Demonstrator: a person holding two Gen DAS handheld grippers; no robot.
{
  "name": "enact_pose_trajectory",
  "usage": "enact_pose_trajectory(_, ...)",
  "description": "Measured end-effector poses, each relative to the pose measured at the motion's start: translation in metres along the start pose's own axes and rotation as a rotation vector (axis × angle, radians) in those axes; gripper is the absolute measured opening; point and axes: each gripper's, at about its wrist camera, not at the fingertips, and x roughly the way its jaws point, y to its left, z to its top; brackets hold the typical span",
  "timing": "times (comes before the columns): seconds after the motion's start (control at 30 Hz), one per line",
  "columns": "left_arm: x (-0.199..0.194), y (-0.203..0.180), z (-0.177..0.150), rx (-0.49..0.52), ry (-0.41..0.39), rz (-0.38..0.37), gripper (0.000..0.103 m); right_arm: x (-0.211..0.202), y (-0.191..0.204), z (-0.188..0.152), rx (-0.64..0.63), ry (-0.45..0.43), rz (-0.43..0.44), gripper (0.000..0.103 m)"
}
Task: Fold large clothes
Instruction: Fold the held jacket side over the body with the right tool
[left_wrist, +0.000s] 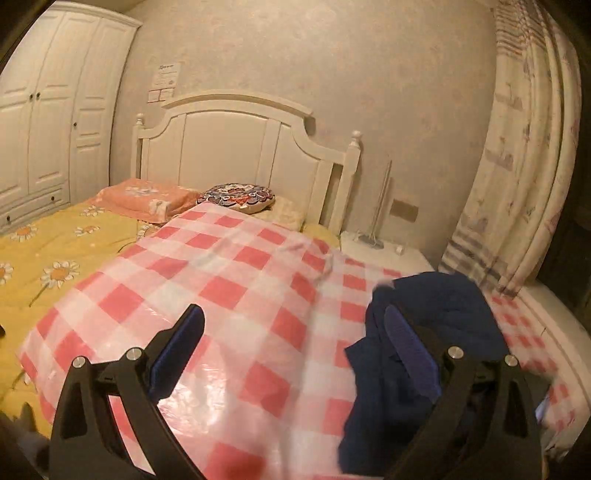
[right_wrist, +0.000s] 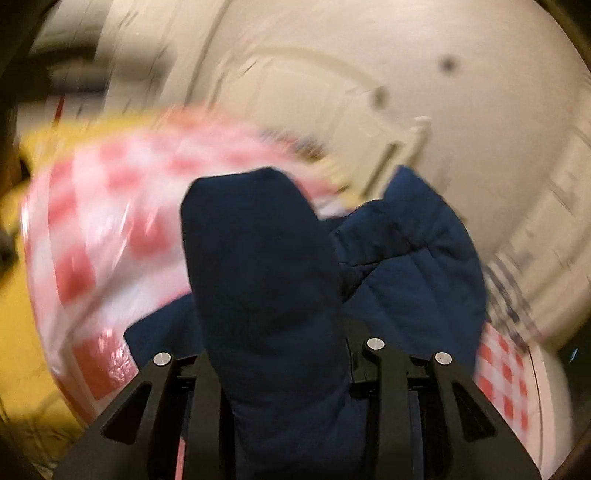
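The navy jacket (left_wrist: 424, 332) lies bunched at the right edge of the checked sheet (left_wrist: 229, 280) on the bed (left_wrist: 55, 258). It looks padded and quilted: soft, bulky, probably light, likely to slump and slide on the glossy sheet. The left claw (left_wrist: 295, 343) gapes wide, holding nothing, one finger against the cloth. The right claw (right_wrist: 288, 369) has a thick fold between its fingers; whether it pinches, I cannot tell. Hem or shoulder seams would give the surest hold.

White headboard (left_wrist: 236, 147) vs mottled wall (left_wrist: 369, 74); wardrobe (left_wrist: 48, 122) left, curtain (left_wrist: 517, 166) right (warm light).
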Motion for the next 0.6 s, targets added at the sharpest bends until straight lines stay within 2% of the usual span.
enact_pose_trajectory(0.07,0.002,-0.004,0.004,0.051,0.015,-0.026,0.098,0.009,0.028,-0.002,-0.104,-0.011,-0.085,0.036)
enact_pose_trajectory(0.17,0.014,-0.033,0.014,0.164,0.035,-0.098,0.098,0.009,0.029,-0.008,-0.119,-0.024,-0.097,0.036)
enact_pose_trajectory(0.27,0.044,-0.086,0.037,0.291,0.101,-0.223,0.100,0.011,0.032,-0.010,-0.164,-0.029,-0.126,0.036)
enact_pose_trajectory(0.33,0.071,-0.127,0.045,0.368,0.183,-0.302,0.100,0.010,0.045,-0.012,-0.227,-0.036,-0.173,0.037)
enact_pose_trajectory(0.37,0.086,-0.149,0.045,0.417,0.219,-0.317,0.100,0.007,0.052,-0.011,-0.249,-0.041,-0.186,0.039)
enact_pose_trajectory(0.47,0.131,-0.192,0.030,0.529,0.300,-0.268,0.100,0.004,0.058,-0.015,-0.283,-0.058,-0.196,0.041)
enact_pose_trajectory(0.53,0.160,-0.202,0.012,0.577,0.348,-0.187,0.100,0.001,0.058,-0.018,-0.284,-0.072,-0.187,0.044)
enact_pose_trajectory(0.6,0.188,-0.195,-0.008,0.599,0.394,-0.114,0.101,-0.002,0.058,-0.022,-0.294,-0.091,-0.180,0.048)
